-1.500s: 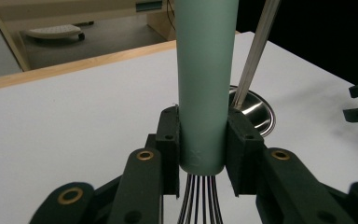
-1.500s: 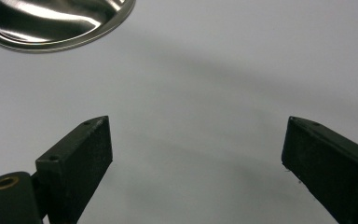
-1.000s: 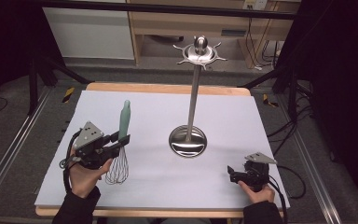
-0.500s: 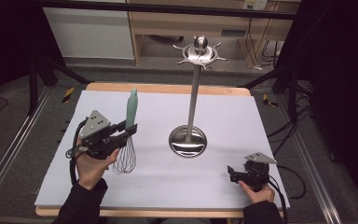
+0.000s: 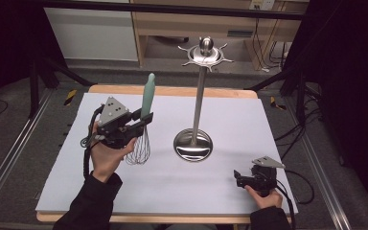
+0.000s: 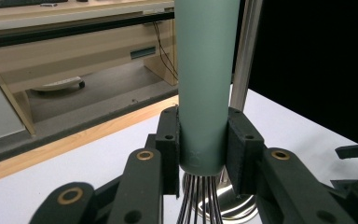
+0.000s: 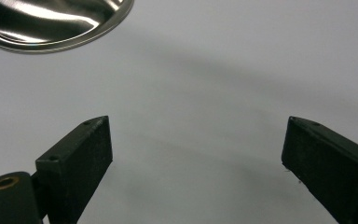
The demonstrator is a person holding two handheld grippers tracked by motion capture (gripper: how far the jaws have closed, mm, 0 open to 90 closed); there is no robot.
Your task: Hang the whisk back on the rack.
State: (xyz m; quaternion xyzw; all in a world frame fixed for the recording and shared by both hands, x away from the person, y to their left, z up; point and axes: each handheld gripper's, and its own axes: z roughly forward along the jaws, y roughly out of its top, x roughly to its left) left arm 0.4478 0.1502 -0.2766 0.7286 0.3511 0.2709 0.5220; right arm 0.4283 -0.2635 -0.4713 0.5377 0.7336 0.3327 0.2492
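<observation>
Up above the white table cover (image 5: 268,120), the left gripper (image 5: 141,122) was clamped on a whisk (image 5: 143,129), its jaws pressed against both sides of the pale green handle (image 6: 205,84) just above where the wires (image 6: 198,200) begin. The whisk stood roughly upright, handle up, wire end hanging down; whether the wires touched the table was hard to tell from the high view. Just to its right stood a steel utensil stand (image 5: 199,96), round base (image 7: 51,21) on the cover, hooked crown at the top. The right gripper (image 5: 239,179) lay low near the table's front right corner, jaws spread wide with nothing between them.
</observation>
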